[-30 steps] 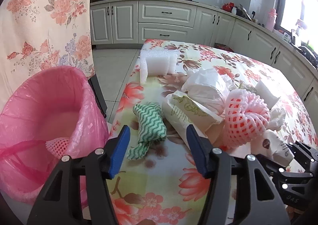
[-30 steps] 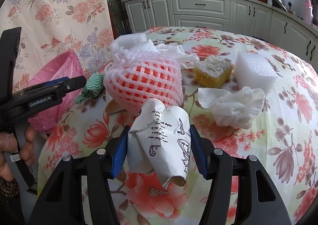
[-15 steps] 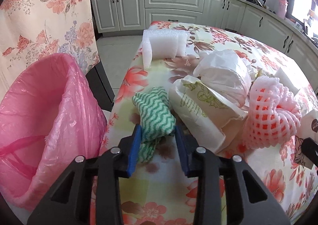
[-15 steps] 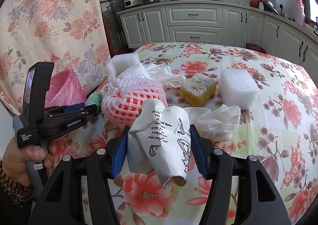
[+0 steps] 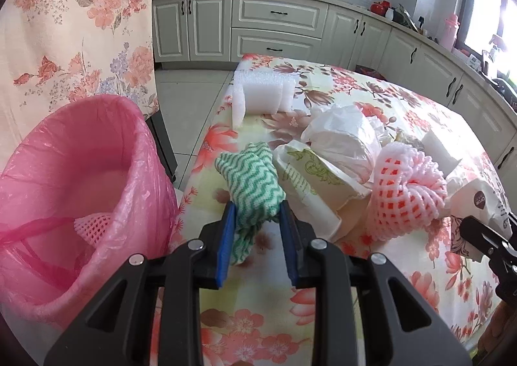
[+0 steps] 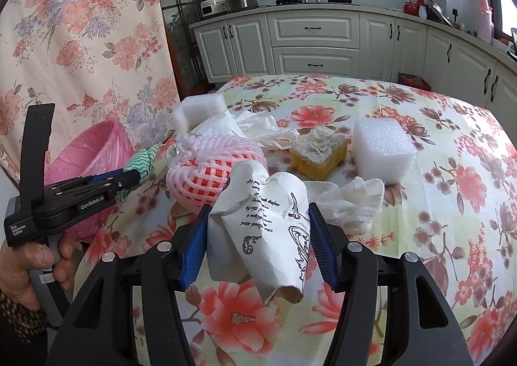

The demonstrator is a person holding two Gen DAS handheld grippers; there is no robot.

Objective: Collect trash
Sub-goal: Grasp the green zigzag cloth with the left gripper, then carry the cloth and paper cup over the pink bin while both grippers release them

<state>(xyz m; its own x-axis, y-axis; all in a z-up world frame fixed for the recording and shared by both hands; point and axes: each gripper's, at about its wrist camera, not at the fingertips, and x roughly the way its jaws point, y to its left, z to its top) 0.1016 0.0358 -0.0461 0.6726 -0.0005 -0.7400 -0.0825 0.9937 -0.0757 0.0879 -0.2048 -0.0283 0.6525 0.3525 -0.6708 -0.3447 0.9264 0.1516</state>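
Note:
My left gripper (image 5: 257, 209) is shut on a green-and-white wavy cloth (image 5: 253, 181) near the table's left edge; it also shows in the right wrist view (image 6: 129, 177). My right gripper (image 6: 258, 214) is shut on a crumpled white paper cup with dark print (image 6: 268, 227), held above the table; the cup shows in the left wrist view (image 5: 478, 204). A pink-lined trash bin (image 5: 64, 178) stands left of the table, holding a pink foam net. A pink foam fruit net (image 5: 407, 191) lies on the table.
On the floral table (image 6: 452, 204) lie a crushed cup with green print (image 5: 313, 185), a white plastic bag (image 5: 342, 136), white foam blocks (image 5: 261, 97) (image 6: 383, 151), a yellow sponge (image 6: 318, 152) and a crumpled tissue (image 6: 349, 201). Kitchen cabinets stand behind.
My left gripper moved forward to the green cloth and closed on it. My right gripper rose a little, still holding the paper cup.

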